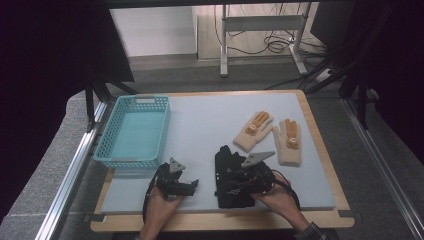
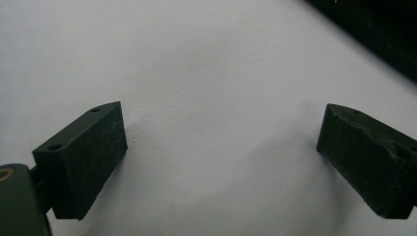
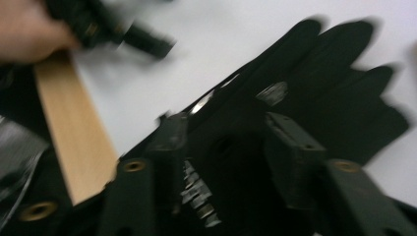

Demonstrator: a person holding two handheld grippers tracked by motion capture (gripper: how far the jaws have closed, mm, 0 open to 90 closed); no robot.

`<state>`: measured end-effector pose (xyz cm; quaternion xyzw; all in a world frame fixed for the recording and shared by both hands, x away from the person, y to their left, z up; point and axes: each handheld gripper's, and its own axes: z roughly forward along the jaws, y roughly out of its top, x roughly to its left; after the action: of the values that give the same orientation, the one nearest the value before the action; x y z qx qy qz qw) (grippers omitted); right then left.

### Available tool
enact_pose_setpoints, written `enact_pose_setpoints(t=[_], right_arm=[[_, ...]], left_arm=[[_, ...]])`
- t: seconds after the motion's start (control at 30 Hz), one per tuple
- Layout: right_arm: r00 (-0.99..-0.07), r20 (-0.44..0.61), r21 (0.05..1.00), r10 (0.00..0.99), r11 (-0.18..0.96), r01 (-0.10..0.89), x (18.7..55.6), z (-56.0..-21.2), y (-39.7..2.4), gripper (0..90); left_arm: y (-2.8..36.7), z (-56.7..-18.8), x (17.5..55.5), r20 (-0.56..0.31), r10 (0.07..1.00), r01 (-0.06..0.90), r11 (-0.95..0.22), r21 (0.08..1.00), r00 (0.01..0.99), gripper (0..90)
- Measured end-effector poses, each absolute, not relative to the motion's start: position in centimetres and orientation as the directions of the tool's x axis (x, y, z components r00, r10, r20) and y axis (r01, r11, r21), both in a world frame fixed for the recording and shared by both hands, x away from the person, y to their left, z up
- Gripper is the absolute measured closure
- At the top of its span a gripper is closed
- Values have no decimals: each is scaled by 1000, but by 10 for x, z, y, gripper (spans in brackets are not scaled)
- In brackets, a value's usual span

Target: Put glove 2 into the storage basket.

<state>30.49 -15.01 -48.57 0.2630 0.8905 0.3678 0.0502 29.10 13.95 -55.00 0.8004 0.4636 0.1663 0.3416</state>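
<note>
The black glove lies flat on the grey mat, at the near edge and a little right of the middle. It is of dark, matte cloth, with long fingers that spread out, and one small silvery tag shows on it in the right gripper view. From above it looks like one black pile, so I cannot tell if it is one glove or two.

The right gripper is directly over it. Its jaws stand partly open, one on each side of the cloth, and I cannot tell if the pads touch the cloth, because the picture is blurred. In the high view this gripper covers most of the pile, with its grey three-cornered plate on top.

The left gripper is just to the left, low over the bare mat. Its two black blocky jaws stand wide apart and nothing is between them. In the high view it sits in the left hand.

Two cream gloves with orange-brown patterns lie farther back on the right, side by side, soft and knitted. One turquoise plastic basket with lattice walls stands at the left of the mat. The mat lies on a wooden table
</note>
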Motion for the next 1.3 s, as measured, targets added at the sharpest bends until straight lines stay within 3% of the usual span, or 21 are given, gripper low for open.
enact_pose_setpoints(t=[0.07,0.13,0.27,0.43,0.5,1.07,1.3], right_arm=[[-864,86,663,496,619,421,299,-493,-148,444],[-864,38,641,502,651,406,297,-500,-147,465],[-846,17,630,532,652,422,296,-508,-146,727],[-831,17,643,555,631,435,293,-502,-145,874],[-826,64,662,560,595,455,292,-498,-145,879],[-827,139,754,545,482,445,291,-473,-131,879],[-839,124,696,530,556,454,294,-493,-129,828]], left_arm=[[140,-550,291,-46,854,629,-345,697,519,50],[140,-550,291,-46,854,629,-344,697,519,50],[140,-550,291,-47,854,628,-343,698,519,50],[140,-550,291,-47,854,628,-343,698,519,50],[140,-550,291,-51,856,628,-337,702,515,50],[139,-550,291,-55,857,629,-331,703,512,50],[140,-550,291,-46,853,628,-344,698,520,50]])
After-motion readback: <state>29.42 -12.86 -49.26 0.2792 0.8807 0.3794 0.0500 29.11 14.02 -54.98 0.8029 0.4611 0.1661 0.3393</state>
